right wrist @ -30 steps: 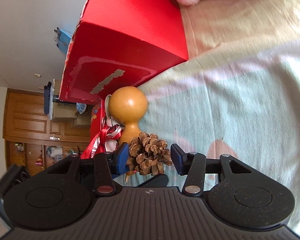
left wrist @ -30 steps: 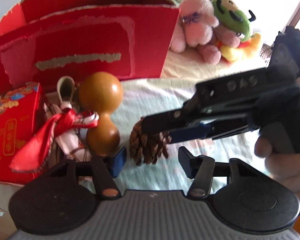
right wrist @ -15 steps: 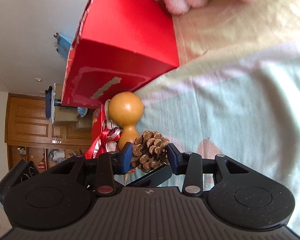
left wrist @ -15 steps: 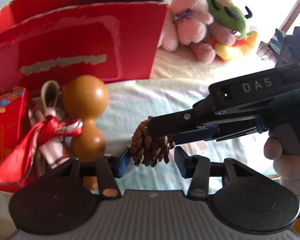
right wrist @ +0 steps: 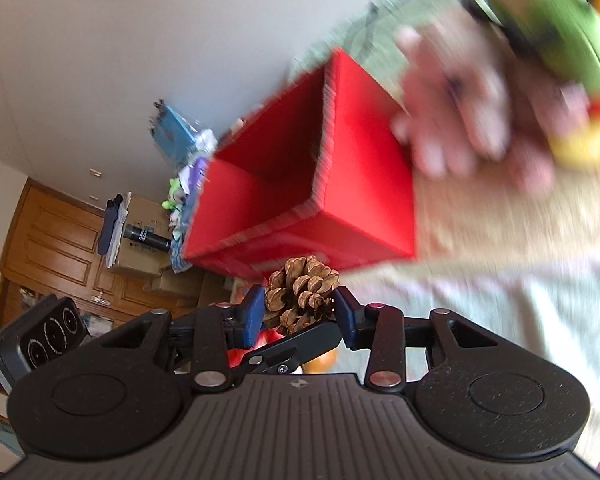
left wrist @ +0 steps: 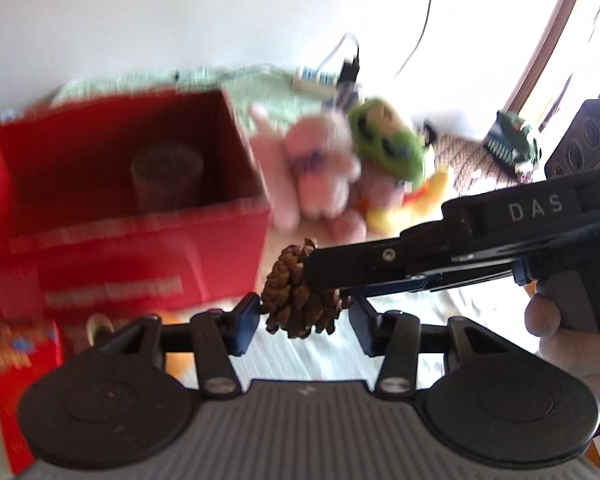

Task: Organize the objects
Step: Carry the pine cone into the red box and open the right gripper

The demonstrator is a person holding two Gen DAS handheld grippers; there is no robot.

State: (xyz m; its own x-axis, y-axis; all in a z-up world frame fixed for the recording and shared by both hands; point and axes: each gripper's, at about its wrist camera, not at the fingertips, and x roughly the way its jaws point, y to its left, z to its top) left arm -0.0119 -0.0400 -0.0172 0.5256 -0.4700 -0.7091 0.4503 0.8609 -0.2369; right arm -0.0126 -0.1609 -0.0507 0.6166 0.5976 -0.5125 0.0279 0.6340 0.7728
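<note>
A brown pine cone point(right wrist: 302, 296) hangs in the air, clamped between the blue pads of my right gripper point(right wrist: 300, 310), which is shut on it. In the left wrist view the right gripper point(left wrist: 314, 276) reaches in from the right with the pine cone point(left wrist: 292, 304) at its tip. My left gripper point(left wrist: 304, 326) is open, its fingers on either side of the cone and just below it. The open red box point(left wrist: 120, 232) stands behind and to the left, with a dark round jar point(left wrist: 166, 176) inside. From the right wrist, the red box point(right wrist: 364, 200) lies straight ahead.
A pink plush point(left wrist: 316, 172) and a green plush point(left wrist: 388, 144) lie right of the box on the pale cloth point(left wrist: 300, 356). A small red packet point(left wrist: 20, 364) sits low on the left. A hand point(left wrist: 568, 348) holds the right gripper. Wooden cabinets point(right wrist: 60, 248) stand far off.
Both grippers have risen. The pine cone has left the cloth in the right gripper and is now near the height of the box's rim. The gourd and ribbon have dropped almost out of view.
</note>
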